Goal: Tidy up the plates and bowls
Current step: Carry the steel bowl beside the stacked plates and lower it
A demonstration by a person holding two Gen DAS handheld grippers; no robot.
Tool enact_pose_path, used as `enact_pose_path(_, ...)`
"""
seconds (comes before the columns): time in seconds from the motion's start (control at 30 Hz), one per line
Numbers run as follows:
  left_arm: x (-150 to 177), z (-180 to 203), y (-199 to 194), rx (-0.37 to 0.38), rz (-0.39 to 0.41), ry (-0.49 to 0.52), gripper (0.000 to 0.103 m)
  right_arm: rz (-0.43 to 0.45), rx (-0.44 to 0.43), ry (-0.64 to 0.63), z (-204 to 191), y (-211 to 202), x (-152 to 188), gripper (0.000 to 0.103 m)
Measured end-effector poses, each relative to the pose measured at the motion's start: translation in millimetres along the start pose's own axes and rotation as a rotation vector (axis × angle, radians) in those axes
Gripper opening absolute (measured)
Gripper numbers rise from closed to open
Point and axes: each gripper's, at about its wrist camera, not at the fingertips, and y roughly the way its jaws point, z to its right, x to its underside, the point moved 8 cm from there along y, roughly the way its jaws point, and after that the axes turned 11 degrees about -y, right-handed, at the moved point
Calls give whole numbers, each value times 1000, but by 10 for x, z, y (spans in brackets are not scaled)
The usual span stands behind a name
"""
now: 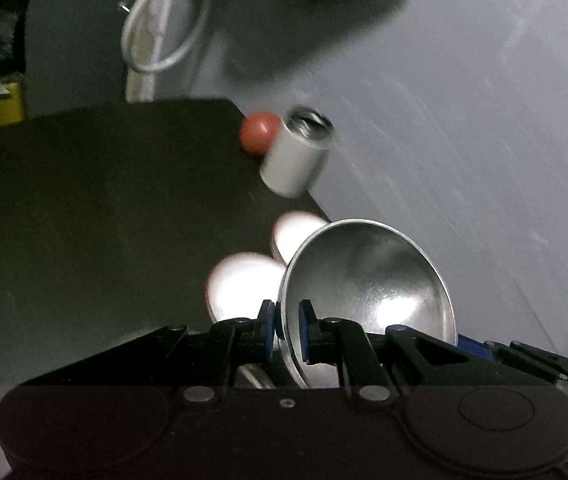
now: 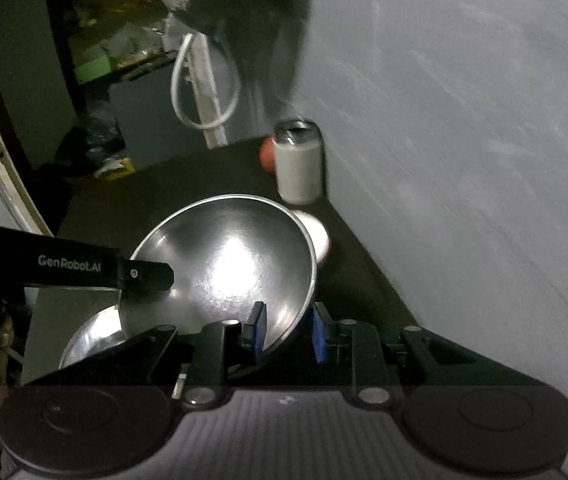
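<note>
The left tongs [image 1: 288, 330] and right tongs [image 2: 288, 332] each pinched the rim of one steel bowl [image 2: 223, 260], raised and tilted above the dark tabletop [image 1: 103, 200]; thin, stiff, light and probably slick, it seemed best held at the rim; white plates [image 1: 243, 284] lay beyond.

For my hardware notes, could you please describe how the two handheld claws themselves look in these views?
Both are matte black. The left claw has angular linkage arms with silver pivot pins, blue pads on its fingertips, and a smooth body with round raised discs. The right claw matches, though its body is ribbed grey in the middle. White "GenRobot.AI" lettering marks the left claw's side in the right wrist view.
</note>
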Motion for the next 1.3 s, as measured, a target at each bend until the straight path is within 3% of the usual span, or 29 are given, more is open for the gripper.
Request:
enact_pose_path(0.33, 726, 135, 9, 35, -177, 138, 13, -122, 45, 96, 10, -324, 783, 27)
enact_pose_path(0.7, 1009, 110, 204, -23, -331, 219, 13, -204, 44, 122, -6, -280, 1056, 27)
enact_pose_path(1.0, 1071, 96, 303, -66, -387, 249, 13, -226, 20, 126, 45, -176, 1094, 26)
enact_pose_path(1.3, 1001, 155, 294, -95, -362, 273, 21, -224, 11, 114, 122, -132, 1078, 31)
